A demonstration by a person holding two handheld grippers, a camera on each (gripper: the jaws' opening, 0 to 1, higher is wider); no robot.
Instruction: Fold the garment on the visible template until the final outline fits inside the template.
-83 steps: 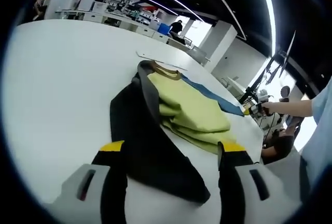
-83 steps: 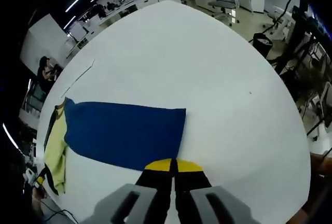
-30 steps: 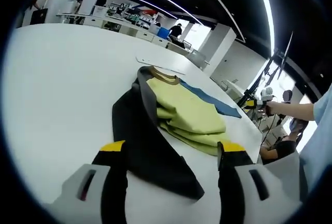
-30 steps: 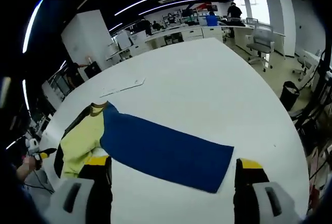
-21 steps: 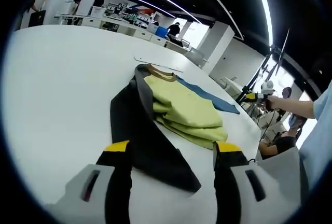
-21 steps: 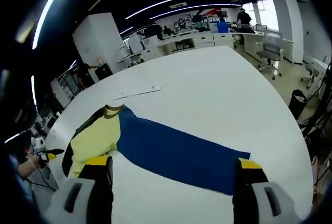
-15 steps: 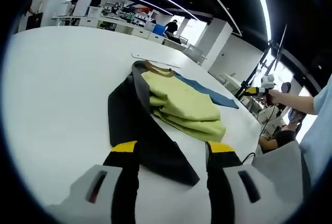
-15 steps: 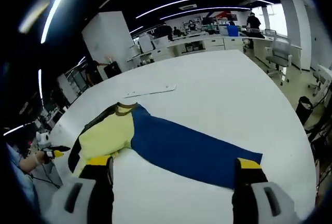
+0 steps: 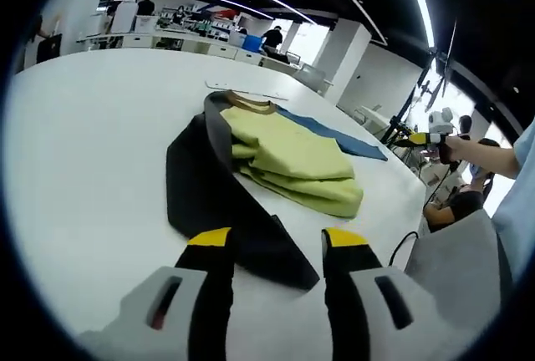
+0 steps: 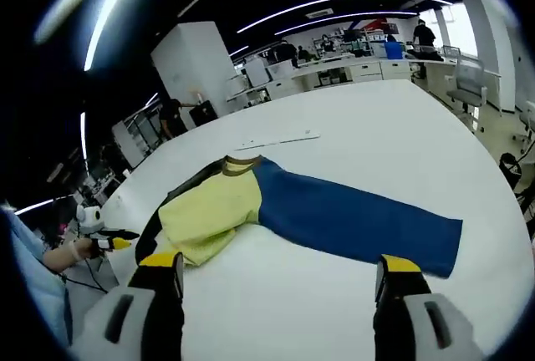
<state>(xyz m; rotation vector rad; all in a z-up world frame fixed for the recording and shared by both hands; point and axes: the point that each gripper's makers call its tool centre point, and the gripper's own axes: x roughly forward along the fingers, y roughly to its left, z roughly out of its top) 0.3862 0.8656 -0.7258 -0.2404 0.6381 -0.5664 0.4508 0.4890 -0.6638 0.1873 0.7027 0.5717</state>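
Note:
The garment lies on the white table (image 9: 75,127): a folded yellow body (image 9: 288,156), a black sleeve (image 9: 205,190) stretched toward me and a blue sleeve (image 9: 334,137) stretched away. My left gripper (image 9: 277,240) is open, its jaws narrowed, with the black sleeve's end lying between them. From the right gripper view the yellow body (image 10: 209,211) sits left and the blue sleeve (image 10: 359,215) lies flat to the right. My right gripper (image 10: 280,265) hangs wide open above the table, short of the garment, holding nothing.
A thin white strip (image 9: 247,92) lies flat just beyond the brown collar (image 9: 247,104). A person's hand holds the right gripper (image 9: 418,138) off the table's far edge. Desks, chairs and people stand in the room behind. The table edge (image 9: 401,211) is close on the right.
My right gripper, earlier shut at the blue sleeve's edge, has opened and pulled back; the sleeve lies flat. My left gripper's jaws have narrowed around the black sleeve's end.

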